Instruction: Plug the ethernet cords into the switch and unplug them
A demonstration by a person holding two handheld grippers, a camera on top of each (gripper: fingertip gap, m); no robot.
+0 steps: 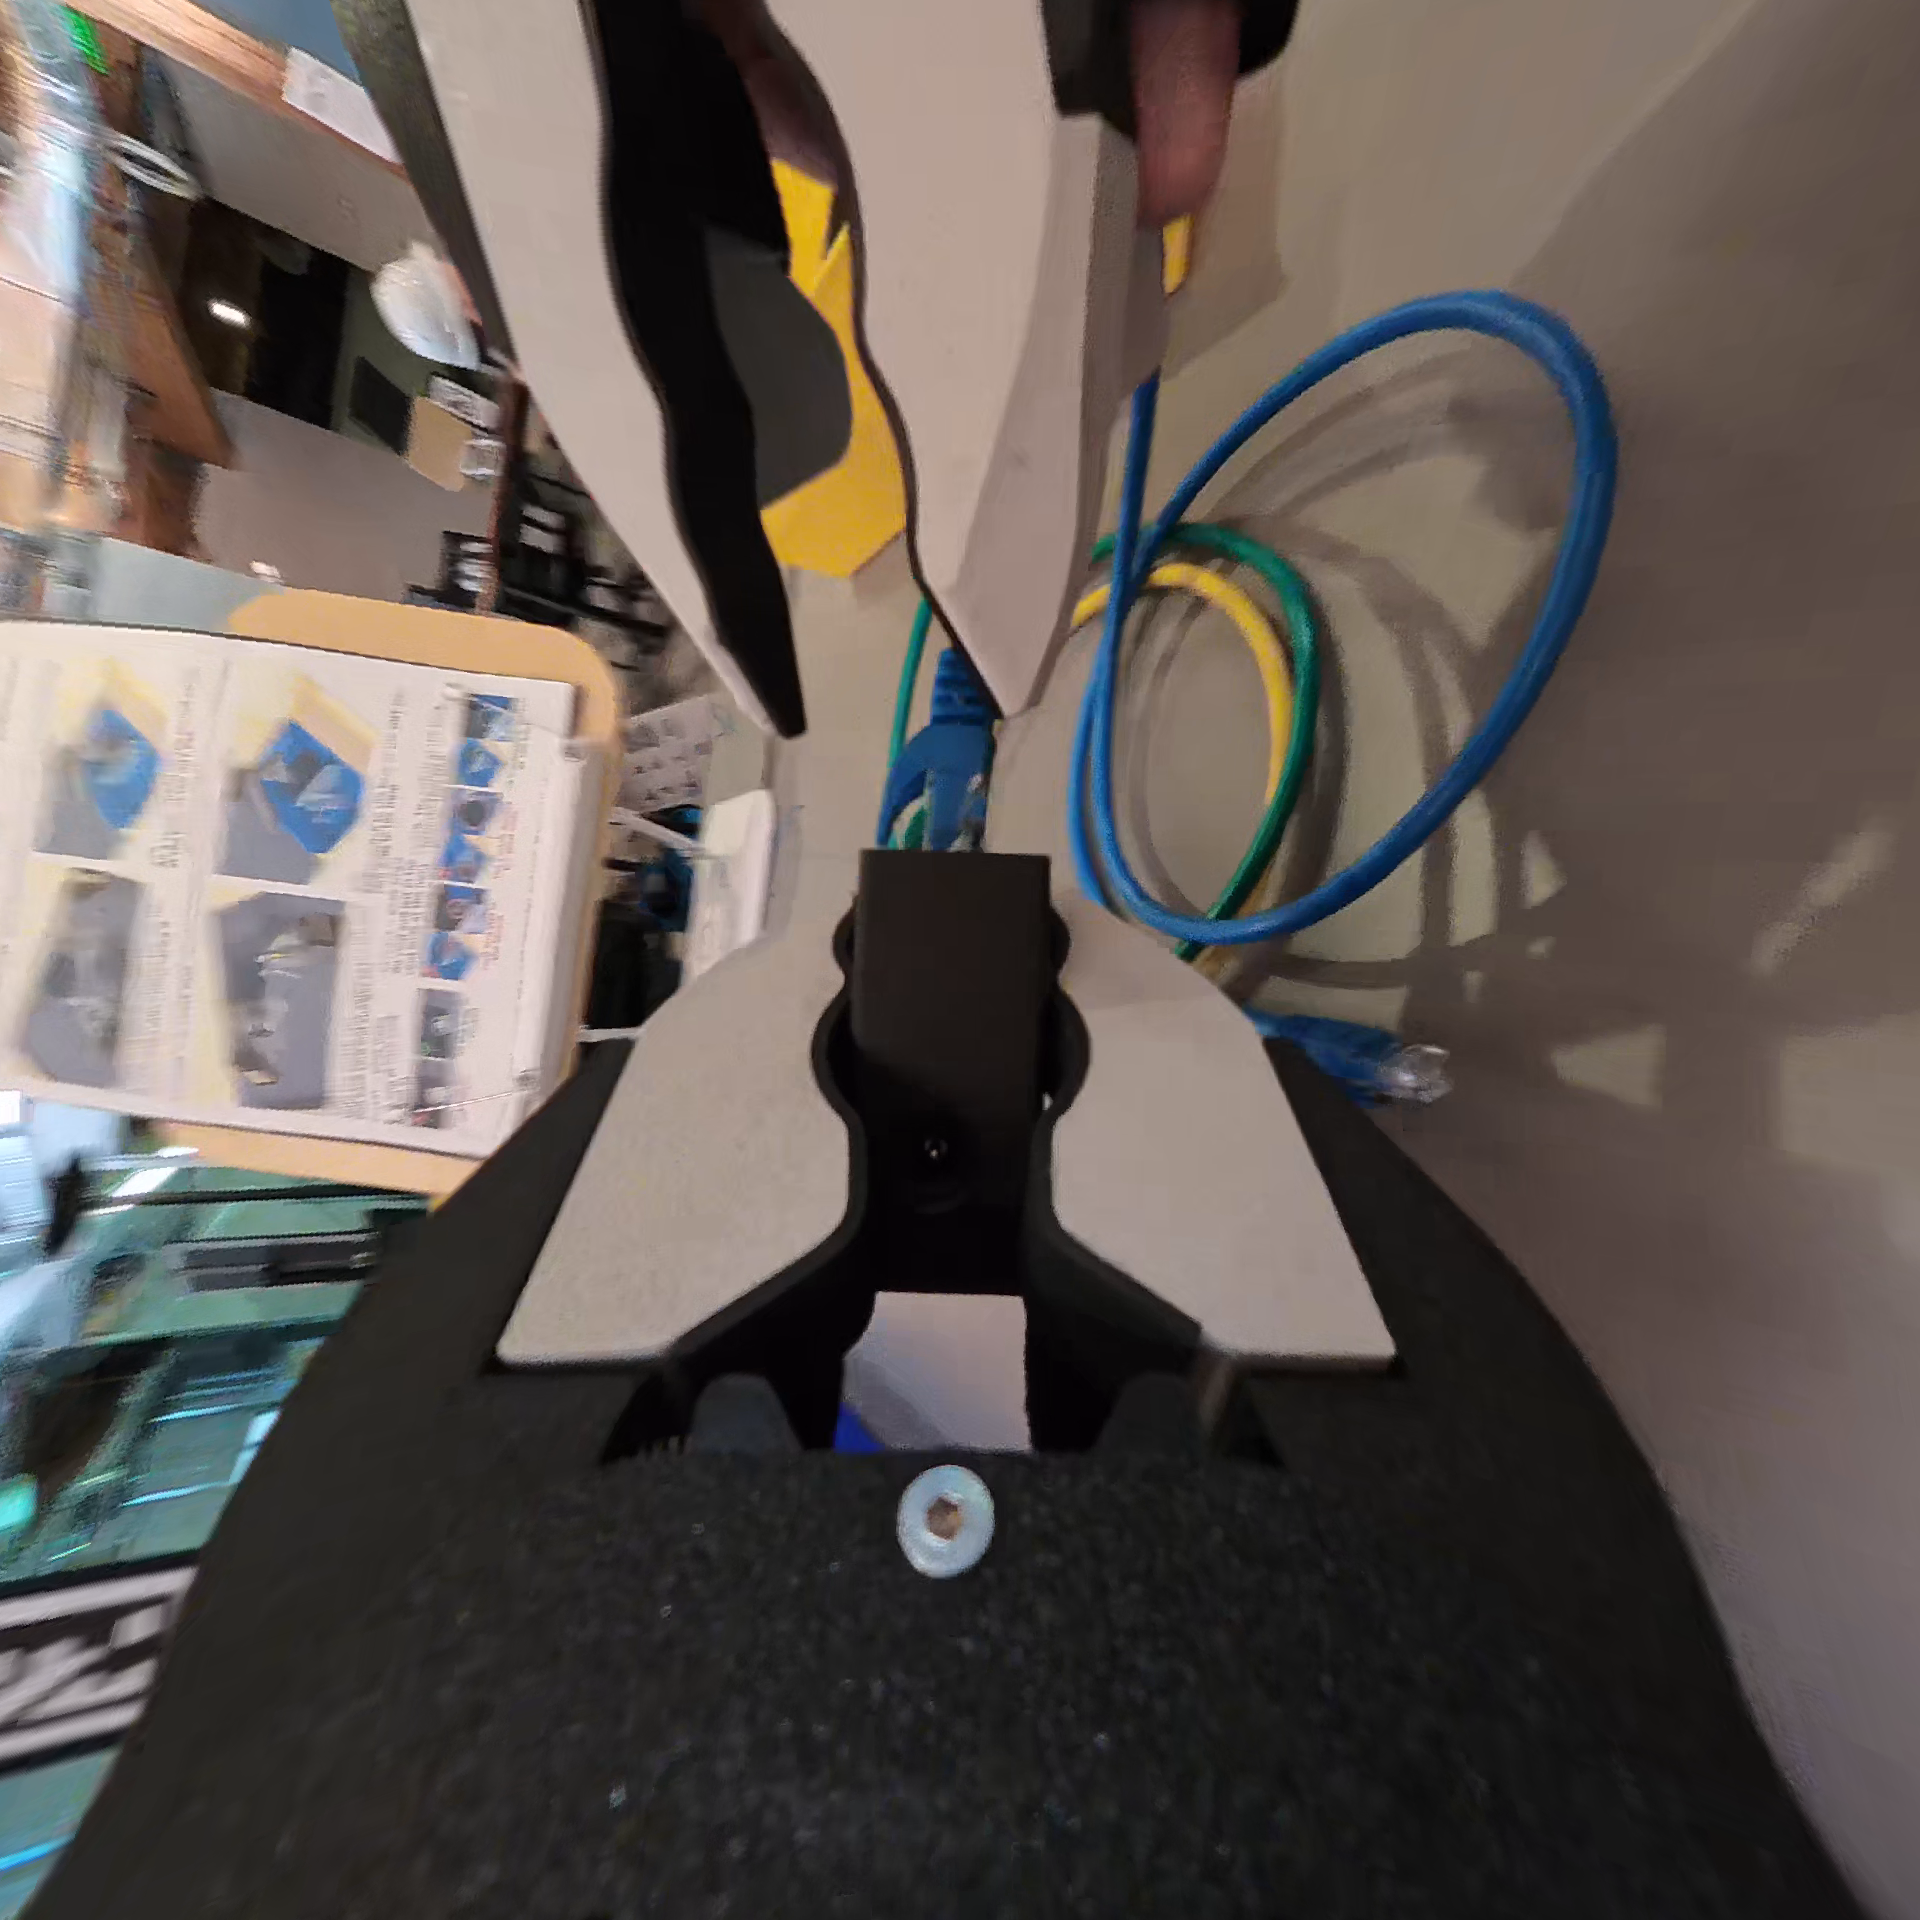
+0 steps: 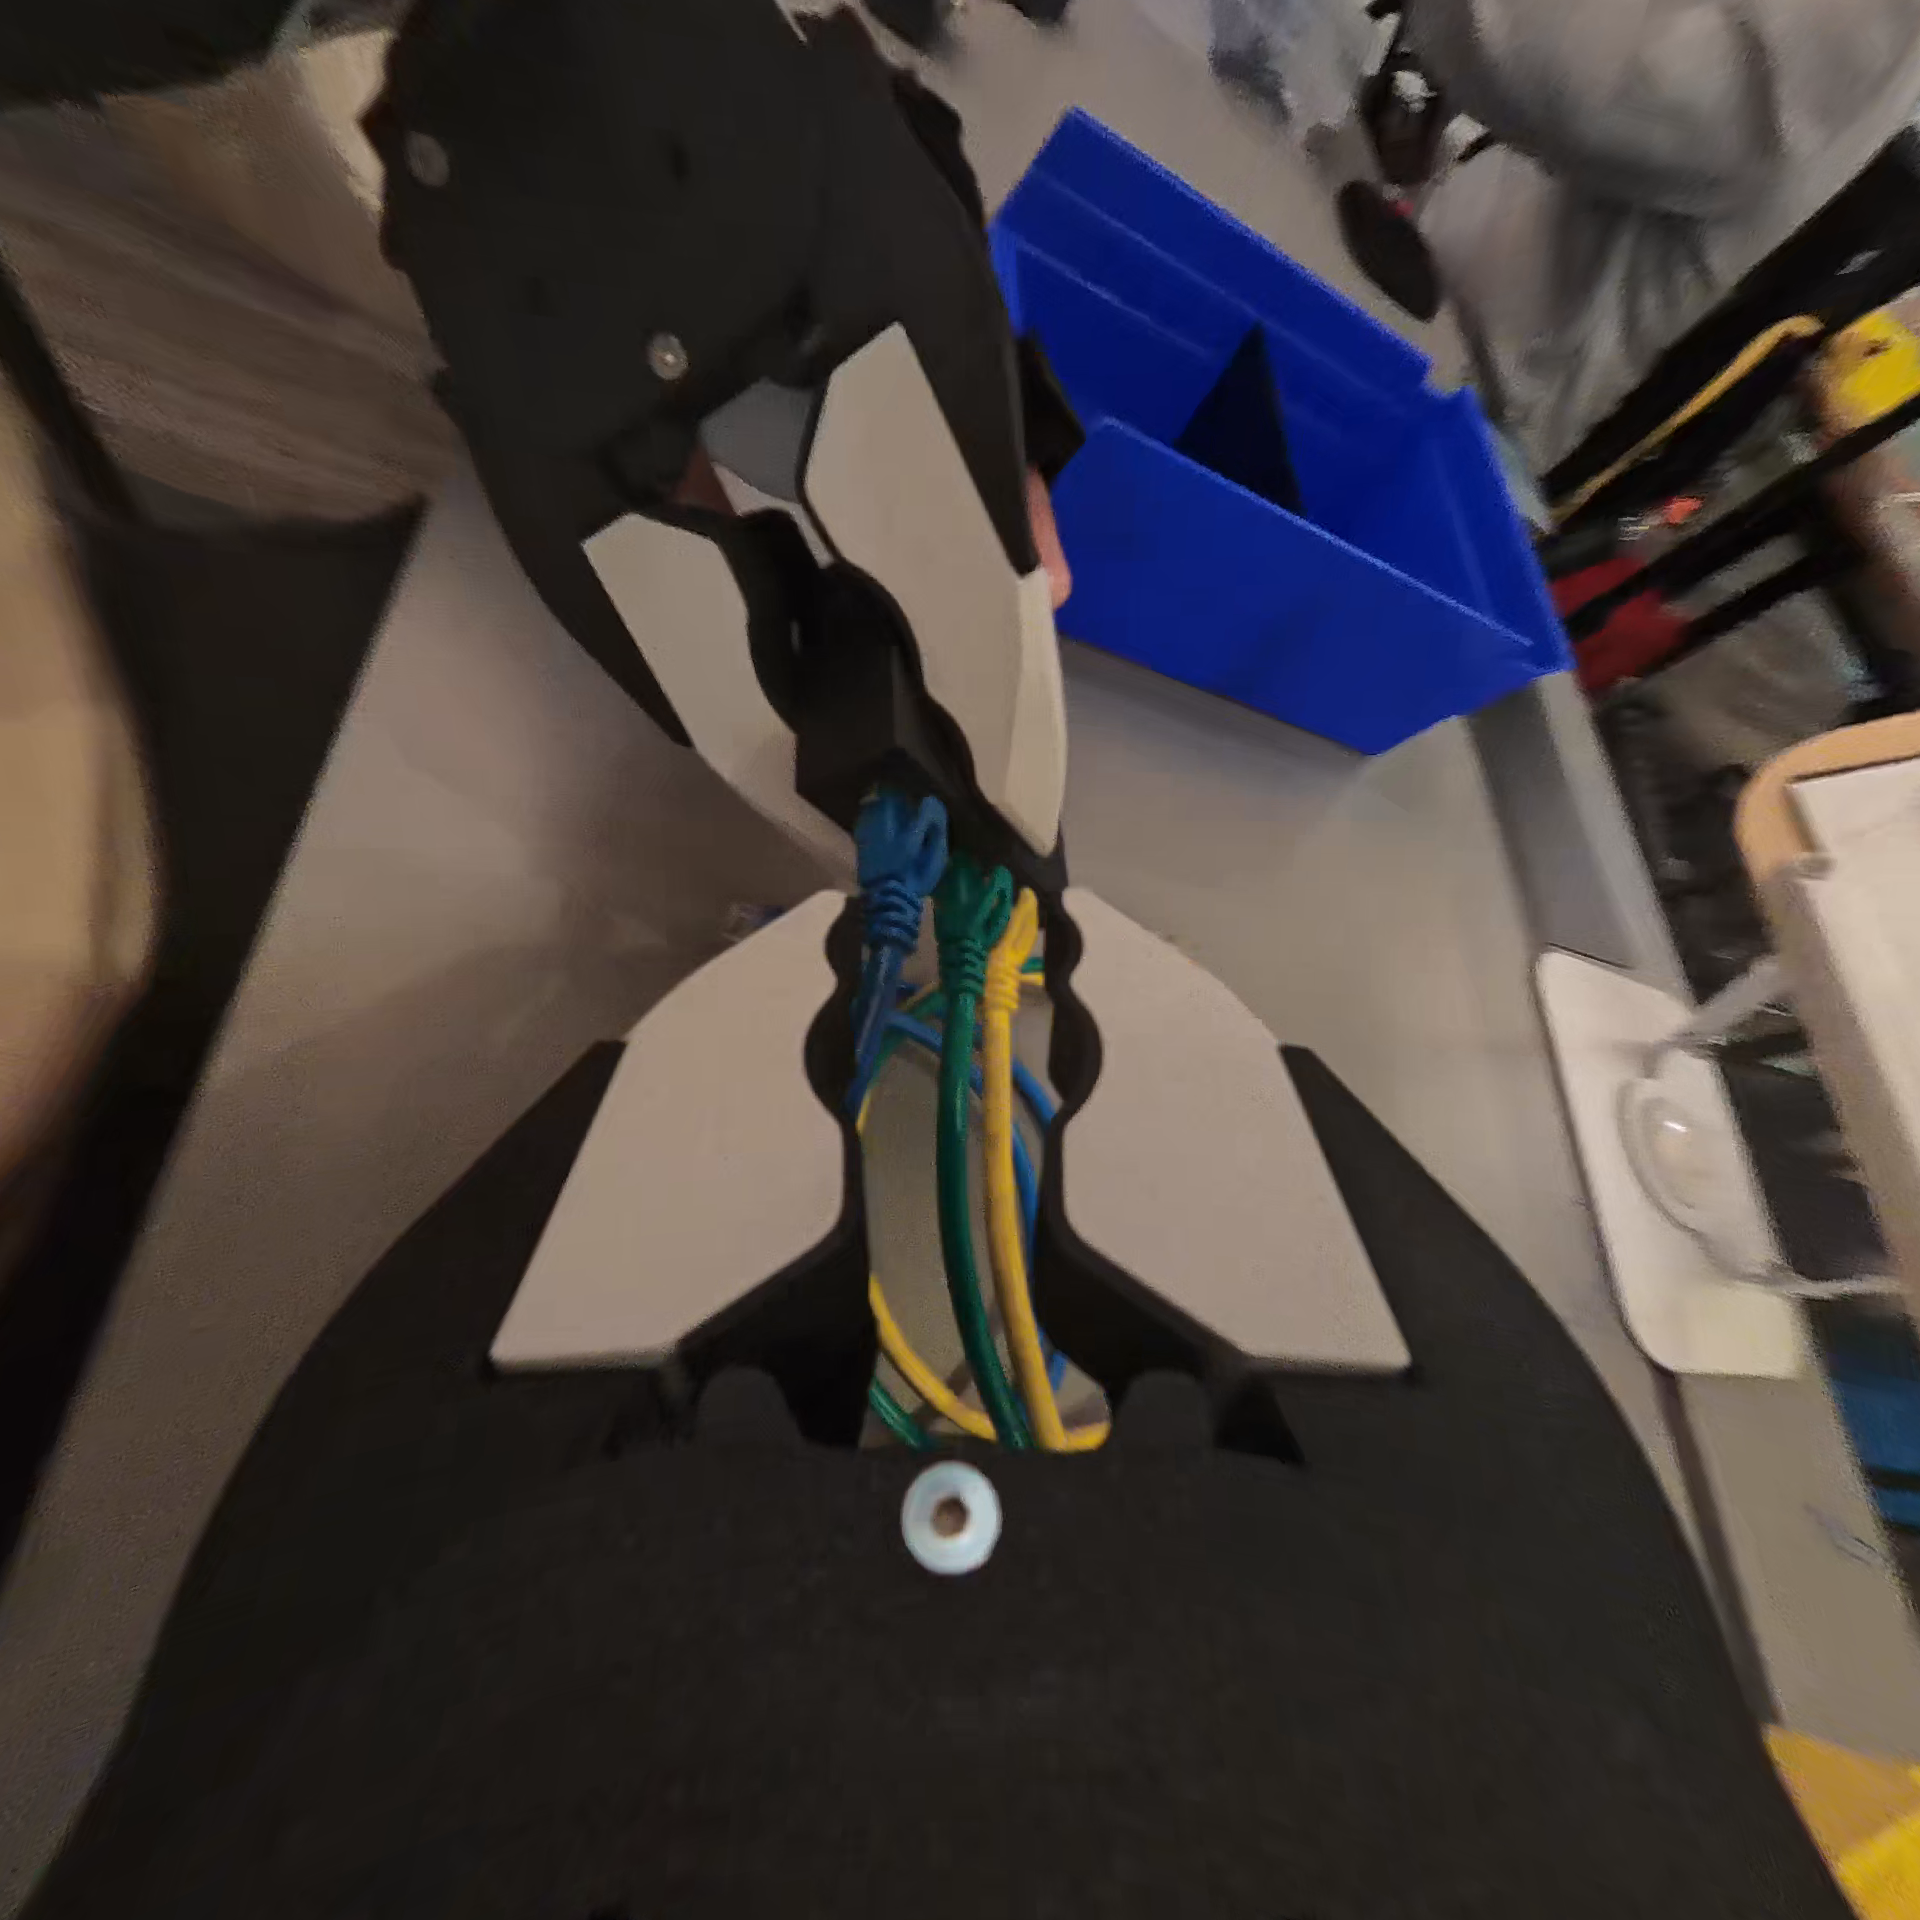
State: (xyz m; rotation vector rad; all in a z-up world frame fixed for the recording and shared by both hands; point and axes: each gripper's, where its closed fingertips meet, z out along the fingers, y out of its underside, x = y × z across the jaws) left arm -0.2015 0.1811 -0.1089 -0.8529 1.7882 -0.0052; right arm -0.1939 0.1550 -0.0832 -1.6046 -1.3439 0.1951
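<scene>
My left gripper [image 1: 951, 883] is shut on a small black switch [image 1: 951, 966] and holds it above the grey table [image 1: 1558, 1351]. In the right wrist view the switch [image 2: 842, 665] has a blue plug [image 2: 894, 831], a green plug [image 2: 971, 894] and a yellow plug [image 2: 1023, 930] seated side by side. My right gripper [image 2: 951, 925] is closed in around the three plugs, and their cords run back between its fingers. From the left wrist view only the blue plug [image 1: 951, 727] shows past the switch. The cords lie coiled [image 1: 1351, 623] on the table, with a loose blue plug [image 1: 1371, 1060].
A blue plastic bin [image 2: 1247, 582] stands on the table behind the switch. A white tray with a clear object [image 2: 1662, 1174] sits at the right edge. A board with a printed sheet [image 1: 291, 894] stands off the table's side. A yellow patch [image 1: 831, 499] lies under the right gripper.
</scene>
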